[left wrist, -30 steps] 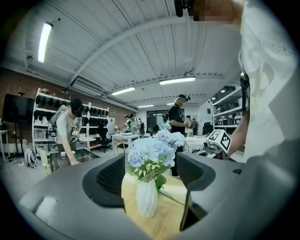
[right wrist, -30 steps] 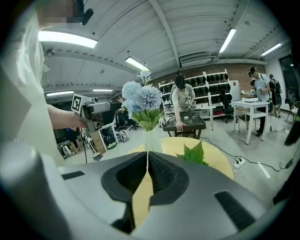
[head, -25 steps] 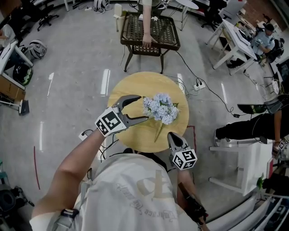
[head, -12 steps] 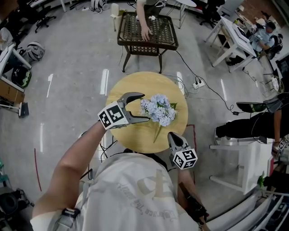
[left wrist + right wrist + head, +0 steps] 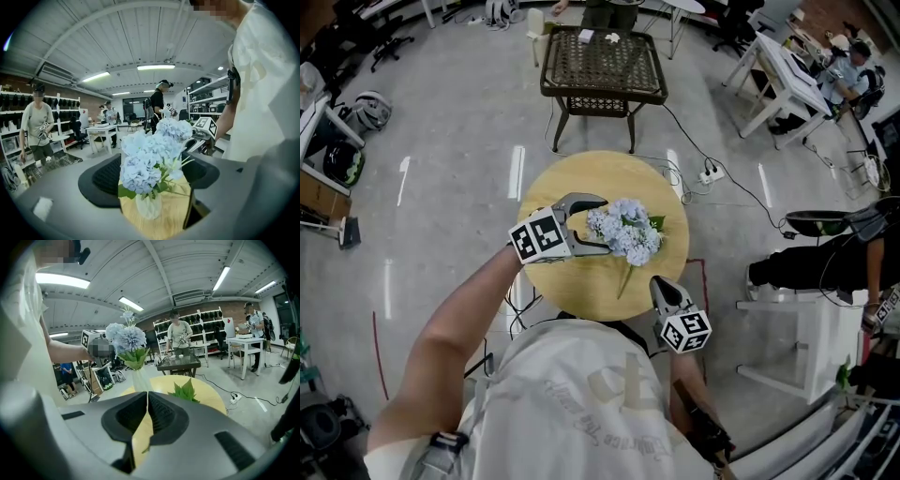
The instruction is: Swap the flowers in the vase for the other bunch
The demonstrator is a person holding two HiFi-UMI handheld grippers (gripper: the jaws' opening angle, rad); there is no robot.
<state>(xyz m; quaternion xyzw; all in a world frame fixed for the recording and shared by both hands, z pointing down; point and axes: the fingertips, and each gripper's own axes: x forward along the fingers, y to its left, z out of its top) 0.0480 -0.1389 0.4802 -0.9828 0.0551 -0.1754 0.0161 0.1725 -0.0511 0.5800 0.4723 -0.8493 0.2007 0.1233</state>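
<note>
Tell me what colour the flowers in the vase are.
Pale blue flowers, clearest in left gripper view.

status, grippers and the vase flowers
Left gripper: jaws just been opening, now wide, blue hydrangeas in the vase between them, ungripped. Right gripper shut, empty. Other bunch lies on the round table. Nothing blocking.

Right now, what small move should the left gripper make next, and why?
Probably ease the left gripper forward and close just below the blue flowers, above the vase: its jaws have just been opening and stand wide, with the flowers between them, not yet gripped.
</note>
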